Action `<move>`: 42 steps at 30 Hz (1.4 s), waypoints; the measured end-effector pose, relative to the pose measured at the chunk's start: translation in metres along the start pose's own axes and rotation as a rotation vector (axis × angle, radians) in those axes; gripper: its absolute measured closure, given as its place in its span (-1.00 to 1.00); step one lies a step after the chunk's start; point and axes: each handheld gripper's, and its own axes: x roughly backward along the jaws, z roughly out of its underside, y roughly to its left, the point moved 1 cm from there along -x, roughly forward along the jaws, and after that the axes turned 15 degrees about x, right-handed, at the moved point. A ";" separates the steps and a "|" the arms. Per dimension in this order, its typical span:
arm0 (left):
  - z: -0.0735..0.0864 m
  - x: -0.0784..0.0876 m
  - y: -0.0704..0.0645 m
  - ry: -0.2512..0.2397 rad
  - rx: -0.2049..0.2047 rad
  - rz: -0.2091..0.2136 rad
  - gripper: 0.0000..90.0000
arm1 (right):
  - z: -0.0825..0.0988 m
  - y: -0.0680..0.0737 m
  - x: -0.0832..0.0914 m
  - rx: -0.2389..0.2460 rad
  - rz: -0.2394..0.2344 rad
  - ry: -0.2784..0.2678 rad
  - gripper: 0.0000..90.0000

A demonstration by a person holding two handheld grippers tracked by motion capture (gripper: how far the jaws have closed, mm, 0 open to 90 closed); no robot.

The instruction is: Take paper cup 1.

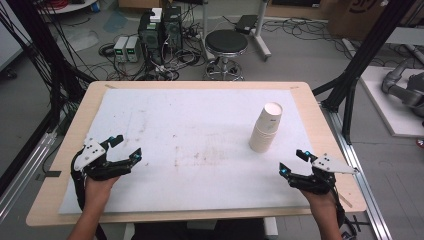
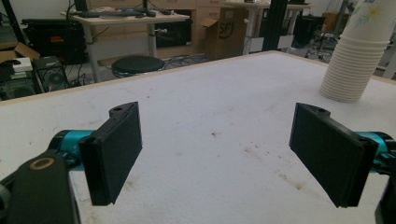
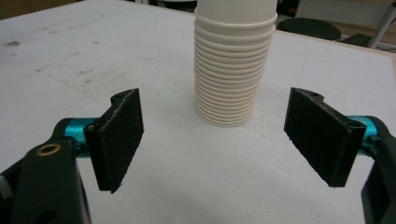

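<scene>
A stack of paper cups (image 1: 266, 127), nested upside down with the bases uppermost, is stood on the white mat (image 1: 190, 145) that covers the wooden table (image 1: 55, 185). The stack is set towards the right half of the mat, presumably so that it can be reached first by the right gripper (image 1: 291, 162).

In the right gripper view the stack (image 3: 232, 65) is framed just ahead of the two black jaws and centred on the gap between them, apart from both pads (image 3: 120, 140). The jaws are spread wide and nothing is gripped; the gap looks broader than the stack, so the gripper appears to be lined up for an advance that would bring a cup between the pads. The gripper is held low and roughly level over the mat, which suits a grasp on the side wall of a cup.

The left gripper (image 1: 126, 150) is kept well apart from the stack, over the left part of the mat. Its jaws are likewise held wide open and empty; bare mat lies between them, and in the left gripper view the stack (image 2: 357, 51) is seen far ahead and beyond the right-hand jaw. This gripper seems to be held in reserve, perhaps to steady the stack while one cup is separated.
</scene>
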 end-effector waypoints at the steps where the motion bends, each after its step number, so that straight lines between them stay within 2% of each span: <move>1: 0.000 -0.001 0.000 0.000 -0.001 0.000 -0.62 | 0.000 0.000 0.000 -0.002 -0.001 -0.001 -0.55; 13: 0.002 -0.006 0.000 0.006 0.001 0.011 -0.62 | 0.002 -0.004 0.003 -0.022 0.009 -0.014 -0.55; 21: 0.001 0.000 -0.005 0.000 -0.010 0.023 -0.61 | 0.004 -0.003 0.007 -0.029 0.012 0.000 -0.55; 26: 0.001 -0.001 -0.006 0.001 -0.006 0.023 -0.61 | -0.002 -0.003 0.008 -0.021 0.018 -0.012 -0.55; 36: 0.002 -0.003 -0.004 0.009 -0.001 0.024 -0.61 | -0.016 0.000 0.007 0.003 -0.005 -0.031 -0.55; 42: 0.002 -0.005 -0.005 0.009 0.003 0.033 -0.61 | -0.033 -0.004 0.008 0.011 -0.014 -0.037 -0.57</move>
